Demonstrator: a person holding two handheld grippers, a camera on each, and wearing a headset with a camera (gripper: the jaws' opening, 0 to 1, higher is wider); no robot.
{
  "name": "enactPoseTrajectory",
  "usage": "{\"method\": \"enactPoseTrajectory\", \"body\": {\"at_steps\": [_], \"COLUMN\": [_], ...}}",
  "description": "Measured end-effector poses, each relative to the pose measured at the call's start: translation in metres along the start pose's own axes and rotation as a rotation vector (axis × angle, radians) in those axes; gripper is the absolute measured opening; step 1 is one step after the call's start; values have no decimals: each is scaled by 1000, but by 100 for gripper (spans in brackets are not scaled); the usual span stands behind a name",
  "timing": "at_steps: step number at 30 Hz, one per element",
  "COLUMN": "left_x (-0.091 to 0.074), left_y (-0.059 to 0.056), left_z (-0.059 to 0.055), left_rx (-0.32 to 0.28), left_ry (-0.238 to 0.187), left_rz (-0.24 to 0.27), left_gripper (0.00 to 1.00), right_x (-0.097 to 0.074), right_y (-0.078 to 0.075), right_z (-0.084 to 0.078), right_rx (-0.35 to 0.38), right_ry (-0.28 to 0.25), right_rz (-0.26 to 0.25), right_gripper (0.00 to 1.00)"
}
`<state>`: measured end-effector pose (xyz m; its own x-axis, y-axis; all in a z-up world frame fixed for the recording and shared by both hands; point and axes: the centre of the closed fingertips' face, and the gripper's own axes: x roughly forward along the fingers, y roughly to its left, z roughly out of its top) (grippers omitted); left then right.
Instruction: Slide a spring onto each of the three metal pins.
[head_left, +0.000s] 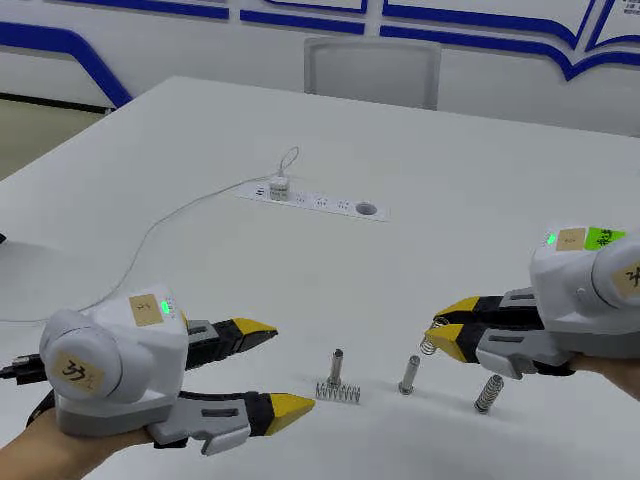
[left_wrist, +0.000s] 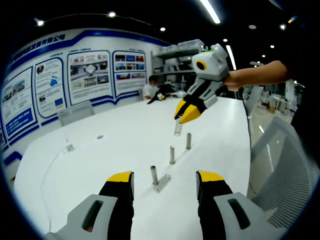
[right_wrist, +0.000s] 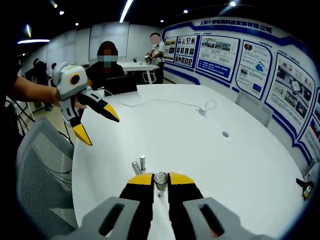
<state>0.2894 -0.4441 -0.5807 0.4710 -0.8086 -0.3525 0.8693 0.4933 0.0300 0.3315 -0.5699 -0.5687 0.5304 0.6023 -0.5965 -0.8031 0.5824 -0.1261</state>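
Three short metal pins stand upright on the white table (head_left: 200, 150). The left pin (head_left: 336, 366) is bare, with a loose spring (head_left: 338, 393) lying at its foot. The middle pin (head_left: 409, 374) is bare too. The right pin (head_left: 489, 393) wears a spring. My right gripper (head_left: 443, 334) is shut on another spring (head_left: 429, 345), held just above and right of the middle pin; that spring (right_wrist: 160, 179) sits pinched between the yellow tips. My left gripper (head_left: 272, 368) is open and holds nothing, left of the left pin (left_wrist: 154, 175).
A power strip (head_left: 315, 200) with a white plug (head_left: 279, 186) and a thin cable lies mid-table. A grey chair (head_left: 372, 70) stands at the far edge. A mesh chair (right_wrist: 45, 170) is beside the table's near edge. People sit at another table (right_wrist: 131, 65) behind.
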Motion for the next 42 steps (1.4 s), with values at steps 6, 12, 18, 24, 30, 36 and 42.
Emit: {"method": "enactPoseTrajectory", "body": {"at_steps": [6, 12, 18, 24, 30, 36, 42], "left_x": [-1, -1, -2, -4, -6, -7, -7], "left_y": [4, 9, 12, 16, 17, 19, 19], "left_z": [-3, -8, -15, -24, -25, -27, -27], "left_rx": [-4, -26, -36, -55, -66, -66, -69], "left_ry": [11, 26, 45, 64, 66, 70, 75], "left_rz": [0, 22, 46, 64, 69, 76, 76], "left_gripper": [63, 80, 89, 93, 91, 90, 90], "right_x": [8, 18, 23, 28, 34, 39, 48], "right_y": [-7, -9, -11, -9, -8, -5, -2], "right_z": [-7, -15, -16, -19, -29, -35, -44], "right_rx": [56, 82, 112, 116, 109, 114, 111], "right_ry": [2, 15, 15, 34, 73, 86, 109], "right_rz": [-10, -17, -14, -14, -26, -18, -14], "right_gripper": [10, 10, 10, 10, 11, 11, 11]}}
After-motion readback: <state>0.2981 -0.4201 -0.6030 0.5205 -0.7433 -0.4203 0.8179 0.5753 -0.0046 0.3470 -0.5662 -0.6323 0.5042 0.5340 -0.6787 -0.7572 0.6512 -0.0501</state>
